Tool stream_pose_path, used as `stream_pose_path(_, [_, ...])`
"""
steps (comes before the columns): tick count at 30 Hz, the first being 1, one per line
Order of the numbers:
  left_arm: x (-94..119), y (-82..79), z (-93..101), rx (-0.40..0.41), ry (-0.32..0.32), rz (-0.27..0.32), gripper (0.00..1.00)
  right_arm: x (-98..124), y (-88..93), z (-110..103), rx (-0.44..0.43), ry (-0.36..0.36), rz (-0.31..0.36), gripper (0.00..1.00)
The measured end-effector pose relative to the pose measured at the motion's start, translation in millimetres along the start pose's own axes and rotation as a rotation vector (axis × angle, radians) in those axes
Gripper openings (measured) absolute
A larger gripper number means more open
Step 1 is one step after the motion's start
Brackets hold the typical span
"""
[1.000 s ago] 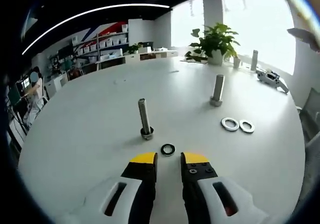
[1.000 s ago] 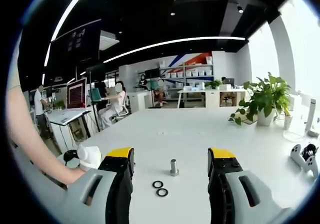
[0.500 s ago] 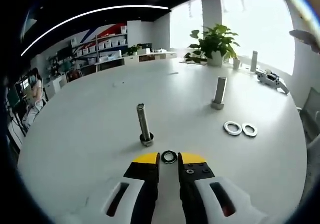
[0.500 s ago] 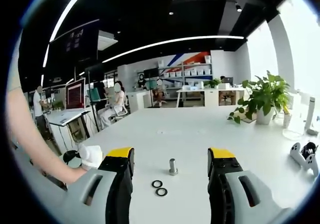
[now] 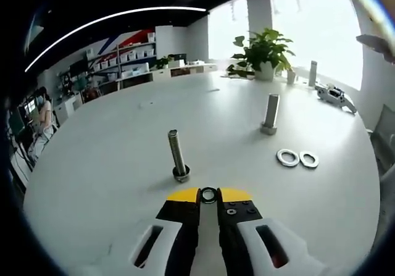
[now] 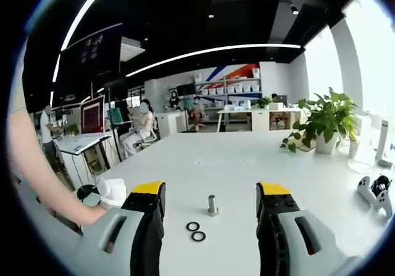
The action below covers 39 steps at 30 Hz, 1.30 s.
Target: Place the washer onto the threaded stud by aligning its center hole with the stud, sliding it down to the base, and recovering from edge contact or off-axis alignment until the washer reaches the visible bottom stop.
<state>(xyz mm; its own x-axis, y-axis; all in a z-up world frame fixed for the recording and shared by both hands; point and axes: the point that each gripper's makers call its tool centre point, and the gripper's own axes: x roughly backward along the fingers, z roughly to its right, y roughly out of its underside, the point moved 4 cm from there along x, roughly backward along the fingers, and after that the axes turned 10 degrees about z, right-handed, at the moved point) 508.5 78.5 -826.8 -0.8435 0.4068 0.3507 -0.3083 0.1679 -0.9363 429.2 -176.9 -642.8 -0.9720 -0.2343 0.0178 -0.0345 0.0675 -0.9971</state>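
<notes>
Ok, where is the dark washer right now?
In the left gripper view the dark washer sits between the tips of the left claw, low centre, just in front of the threaded stud standing on the white table.

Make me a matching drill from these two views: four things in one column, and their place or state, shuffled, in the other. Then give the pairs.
Things:
1. dark washer
2. threaded stud
3. pair of silver washers
4. right tongs

Place or state:
A. lying flat side by side on the white table
B. wide open, holding nothing
C. between the tips of the left tongs
D. standing on its base, shaft bare

Pairs: 1-C, 2-D, 3-A, 4-B
</notes>
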Motion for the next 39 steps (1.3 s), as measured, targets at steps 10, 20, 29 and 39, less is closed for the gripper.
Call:
stream_pose_path(10, [0,-1.7,-5.5,0.002,-0.013,-0.002,0.08,0,1.1,1,-0.005,0.0,-0.003,0.61])
stream_pose_path(20, [4,-18.6,-5.4,-0.018,0.006,0.028,0.08,0,0.9,1,-0.008,0.004,-0.003,0.61])
stream_pose_path(29, [12,-33.4,-15.6,-0.03,-0.014,0.047,0.08,0,0.4,-2,-0.002,-0.003,-0.003,0.61])
stream_pose_path(39, [14,-57.3,-29.5,-0.055,-0.031,0.086,0.08,1,-1.4,-5,0.001,-0.006,0.0,0.61])
